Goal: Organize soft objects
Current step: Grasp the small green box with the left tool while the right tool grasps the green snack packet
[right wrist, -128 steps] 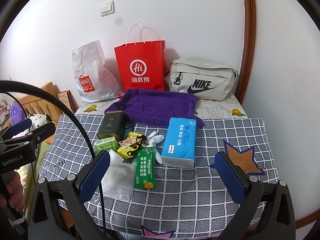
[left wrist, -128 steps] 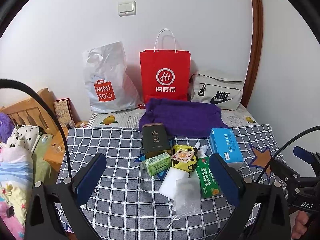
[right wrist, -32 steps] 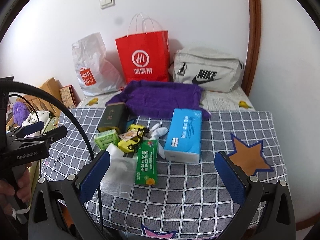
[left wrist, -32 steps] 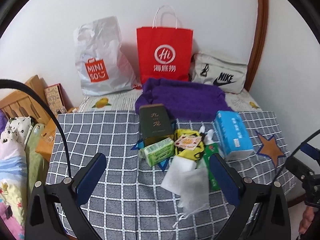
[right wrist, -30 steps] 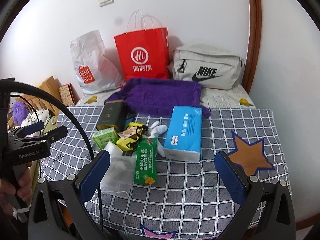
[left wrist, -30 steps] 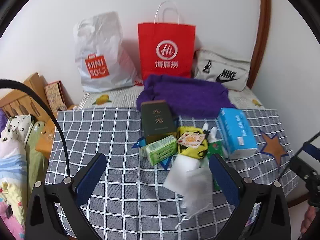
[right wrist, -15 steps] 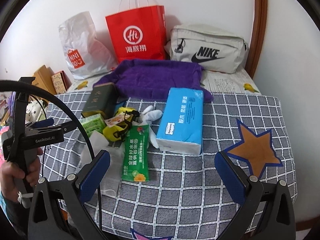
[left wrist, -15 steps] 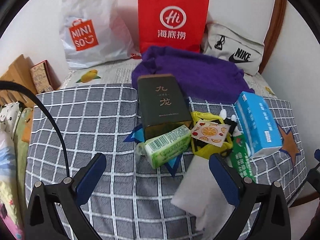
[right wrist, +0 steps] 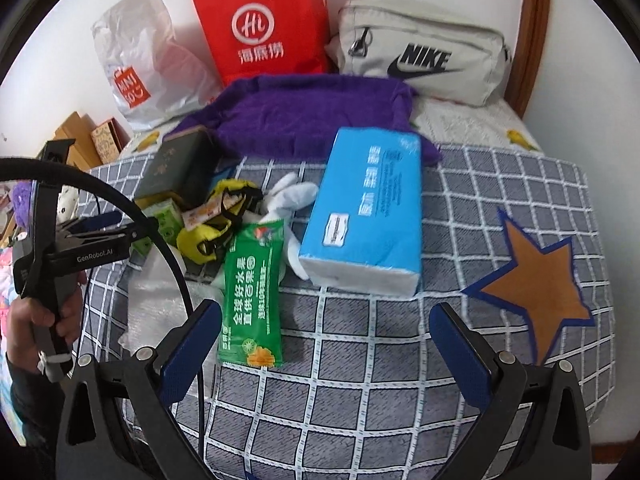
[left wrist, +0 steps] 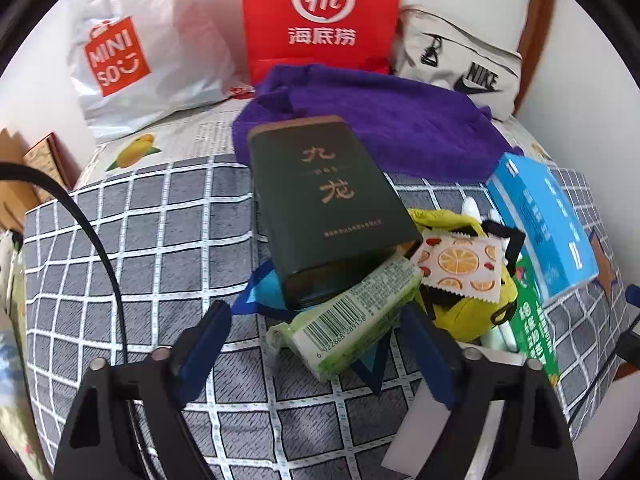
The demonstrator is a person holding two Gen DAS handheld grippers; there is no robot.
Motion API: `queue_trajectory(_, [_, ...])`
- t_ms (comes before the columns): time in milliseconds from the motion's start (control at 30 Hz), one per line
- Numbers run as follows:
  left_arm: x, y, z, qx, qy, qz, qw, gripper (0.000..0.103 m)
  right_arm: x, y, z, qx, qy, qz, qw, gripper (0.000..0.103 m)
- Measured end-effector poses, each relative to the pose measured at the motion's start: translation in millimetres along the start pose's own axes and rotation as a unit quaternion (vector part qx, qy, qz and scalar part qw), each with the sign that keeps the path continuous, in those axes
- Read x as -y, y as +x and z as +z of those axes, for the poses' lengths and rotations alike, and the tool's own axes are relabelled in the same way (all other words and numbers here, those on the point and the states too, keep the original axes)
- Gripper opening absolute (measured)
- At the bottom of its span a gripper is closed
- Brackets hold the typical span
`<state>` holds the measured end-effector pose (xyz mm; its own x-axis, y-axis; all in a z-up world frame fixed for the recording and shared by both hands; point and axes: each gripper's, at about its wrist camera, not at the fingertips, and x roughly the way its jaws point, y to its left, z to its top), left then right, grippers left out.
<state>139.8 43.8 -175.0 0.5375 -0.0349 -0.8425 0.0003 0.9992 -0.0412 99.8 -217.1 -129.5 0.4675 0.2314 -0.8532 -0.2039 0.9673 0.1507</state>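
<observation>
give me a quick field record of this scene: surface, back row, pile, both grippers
surface: grey checked cloth
back row: white Miniso bag, red paper bag, Nike pouch
towel: purple towel, in front of the bags
pile: dark tin, green pack, blue tissue pack
left gripper: open, jaws just been closing, around the green pack's near end, not pressing
right gripper: open, empty

A grey cloth (right wrist: pixel 360 360) with white checks and an orange star; blue tissue pack (right wrist: pixel 368 208), green sachet (right wrist: pixel 252 292), purple towel (right wrist: pixel 304 112), red bag (right wrist: pixel 260 24).
</observation>
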Motion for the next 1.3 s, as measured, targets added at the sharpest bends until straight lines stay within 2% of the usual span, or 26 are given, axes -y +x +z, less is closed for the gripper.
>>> queue_trajectory(33, [0,3,-1,-0.001,0.007,-0.003,1.0000,0.066,-1,3,-1,-0.004,-0.002,0.004,1.000,0.102])
queue_trajectory(133, [1,7,-3,-0.003,0.018,-0.031,0.9993,0.049,-6,11,-3,-0.016,-0.011,0.013,1.000,0.102])
queue_trajectory(233, [3,7,-6,0.000,0.028,-0.052,0.9983,0.040,-11,17,-3,-0.025,-0.016,0.024,0.999,0.102])
queue_trajectory(367, [4,3,-9,0.008,0.040,-0.060,0.9973,0.029,-20,24,-4,-0.034,-0.024,0.040,0.998,0.101])
queue_trajectory(700, [-15,-23,-21,0.029,0.028,-0.059,0.9974,0.027,-35,49,-5,-0.057,-0.035,0.063,0.996,0.095])
queue_trajectory(900, [-30,-31,-27,0.027,0.009,-0.052,0.9983,0.027,-38,70,-3,-0.071,-0.024,0.061,0.995,0.085])
queue_trajectory(1067, [-31,-29,-29,0.020,0.000,-0.053,0.9984,0.027,-44,80,-2,-0.071,-0.038,0.060,0.995,0.049])
queue_trajectory(1100, [-30,-29,-30,0.020,0.001,-0.053,0.9984,0.027,-45,79,-3,-0.067,-0.046,0.062,0.995,0.045])
queue_trajectory(1300, [-25,-30,-29,0.019,0.000,-0.060,0.9980,0.027,-35,53,-4,-0.046,-0.050,0.066,0.996,0.043])
